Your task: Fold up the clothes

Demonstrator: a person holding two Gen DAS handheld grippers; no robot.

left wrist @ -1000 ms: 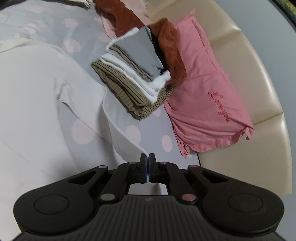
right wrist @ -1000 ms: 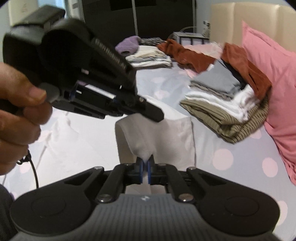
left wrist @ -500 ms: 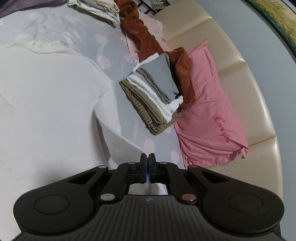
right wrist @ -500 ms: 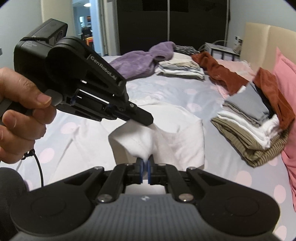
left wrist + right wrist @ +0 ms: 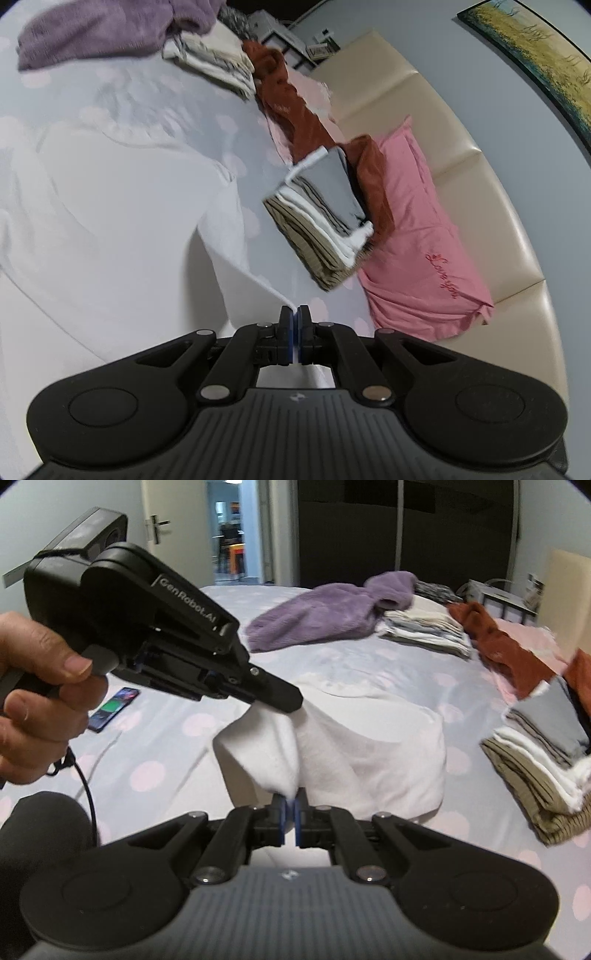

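A white garment (image 5: 110,221) lies spread over the grey polka-dot bed, its ribbed collar toward the far side. My left gripper (image 5: 294,314) is shut on a thin edge of it, the cloth rising taut to the pads. In the right wrist view the same left gripper (image 5: 291,705), held by a hand (image 5: 40,686), lifts a fold of the white garment (image 5: 369,753). My right gripper (image 5: 290,801) is shut on another corner of that cloth just below, so the lifted part hangs between the two.
A stack of folded clothes (image 5: 325,218) sits to the right, beside a rust garment (image 5: 291,107) and a pink pillow (image 5: 424,240) against the beige headboard. A purple fleece (image 5: 332,613), another folded pile (image 5: 424,631) and a phone (image 5: 112,709) lie on the bed.
Both grippers have lifted and carried the white cloth back from the folded stack, which now sits farther away. More of the garment's collar and the far bed shows. Both grips are unchanged.
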